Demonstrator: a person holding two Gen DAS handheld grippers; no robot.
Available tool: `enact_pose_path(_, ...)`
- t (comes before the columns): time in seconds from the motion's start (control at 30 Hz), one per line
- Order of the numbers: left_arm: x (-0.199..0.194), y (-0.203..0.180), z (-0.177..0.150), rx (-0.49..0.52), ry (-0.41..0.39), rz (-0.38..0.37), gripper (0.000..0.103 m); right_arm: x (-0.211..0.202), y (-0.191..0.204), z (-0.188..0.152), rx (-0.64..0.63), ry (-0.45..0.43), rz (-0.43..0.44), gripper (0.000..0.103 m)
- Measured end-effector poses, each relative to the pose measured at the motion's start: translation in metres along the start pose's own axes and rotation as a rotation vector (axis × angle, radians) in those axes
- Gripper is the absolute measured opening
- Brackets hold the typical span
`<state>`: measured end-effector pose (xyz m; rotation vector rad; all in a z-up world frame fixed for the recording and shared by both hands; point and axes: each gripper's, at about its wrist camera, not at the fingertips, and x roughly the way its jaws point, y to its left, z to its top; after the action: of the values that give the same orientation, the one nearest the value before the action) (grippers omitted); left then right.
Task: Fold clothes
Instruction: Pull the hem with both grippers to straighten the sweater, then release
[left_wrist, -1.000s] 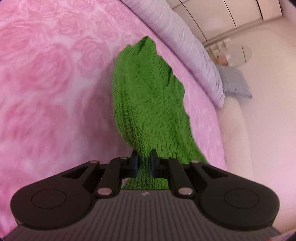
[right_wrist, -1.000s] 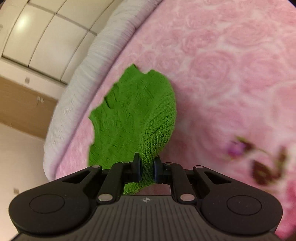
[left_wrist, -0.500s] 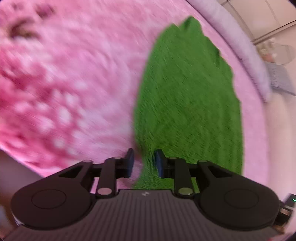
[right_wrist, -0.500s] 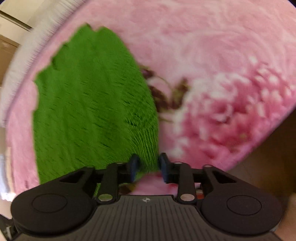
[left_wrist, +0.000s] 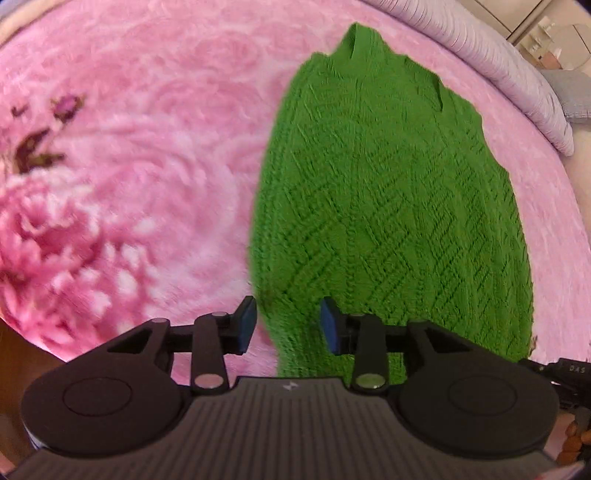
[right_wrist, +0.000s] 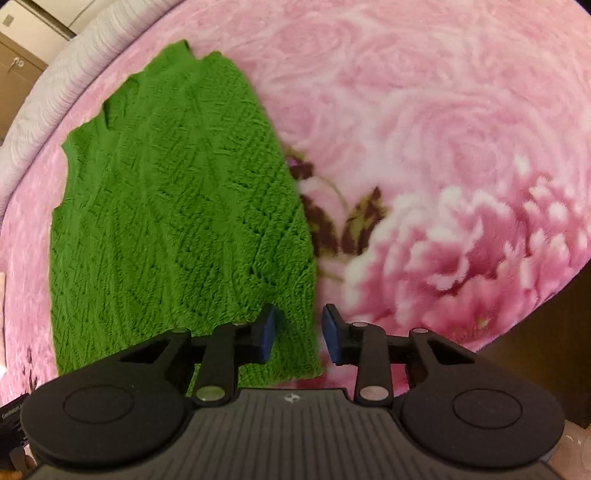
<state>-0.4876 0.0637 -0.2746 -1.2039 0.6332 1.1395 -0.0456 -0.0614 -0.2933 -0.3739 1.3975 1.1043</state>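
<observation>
A green knitted sweater vest lies spread flat on a pink floral blanket, neck end away from me. My left gripper is open over the vest's near left hem corner, holding nothing. In the right wrist view the vest lies flat too. My right gripper is open over the vest's near right hem corner, its jaws apart and empty.
A pale lilac pillow runs along the far edge of the bed, also in the right wrist view. The blanket's near edge drops off by a dark wooden surface. Cupboards stand beyond the bed.
Both grippers held the bunched vest a second ago. They pulled it back towards the near edge, laid it flat, then opened and let go.
</observation>
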Motion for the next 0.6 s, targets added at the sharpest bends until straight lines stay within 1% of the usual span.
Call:
enact_pose_path(0.03,0.004,0.0,0.0,-0.009,0.005,-0.001,0.044,-0.001,-0.001,0.0,0.003,-0.006,0.003,0.039)
enact_pose_path(0.07,0.008,0.001,0.0,-0.018,0.01,-0.001,0.047,-0.002,-0.003,0.0,0.011,-0.017,0.006,0.046)
enact_pose_path(0.1,0.012,0.001,0.0,-0.026,0.015,-0.002,0.046,-0.002,-0.005,0.001,0.02,-0.025,0.008,0.048)
enact_pose_path(0.13,0.016,0.001,0.0,-0.035,0.02,-0.002,0.045,0.0,-0.007,0.002,0.029,-0.025,0.009,0.048)
enact_pose_path(0.17,0.02,0.002,0.0,-0.044,0.025,-0.003,0.041,0.003,-0.008,0.004,0.041,-0.016,0.01,0.048)
enact_pose_path(0.2,0.024,0.002,0.0,-0.053,0.03,-0.003,0.028,0.007,-0.01,0.006,0.054,-0.009,0.016,0.047)
enact_pose_path(0.23,0.028,0.002,0.0,-0.06,0.034,-0.005,0.017,0.008,-0.01,0.006,0.06,-0.007,0.022,0.044)
enact_pose_path(0.27,0.029,0.003,0.0,-0.053,0.027,-0.012,0.009,0.009,-0.008,0.007,0.058,-0.003,0.029,0.015)
enact_pose_path(0.3,0.023,0.002,0.0,-0.038,0.014,-0.017,0.008,0.007,-0.006,0.007,0.052,-0.002,0.037,0.009)
enact_pose_path(0.37,0.013,0.0,0.001,-0.005,-0.013,-0.026,0.007,-0.002,-0.001,0.005,0.042,-0.021,0.038,0.008)
enact_pose_path(0.43,-0.003,-0.002,0.0,0.05,-0.051,-0.015,0.007,-0.013,0.003,0.002,0.025,-0.05,0.053,0.007)
enact_pose_path(0.47,-0.001,0.001,-0.002,0.063,-0.041,0.009,0.006,-0.017,0.005,0.0,0.016,-0.061,0.058,0.007)
enact_pose_path(0.5,0.001,0.004,-0.004,0.075,-0.031,0.032,0.006,-0.016,0.004,-0.003,0.01,-0.053,0.048,0.007)
enact_pose_path(0.57,0.005,0.01,-0.007,0.099,-0.012,0.079,0.009,-0.005,-0.001,-0.006,0.014,-0.009,0.008,0.008)
enact_pose_path(0.6,0.005,0.009,-0.006,0.102,-0.009,0.09,0.012,0.001,-0.004,-0.007,0.027,0.024,-0.017,0.012)
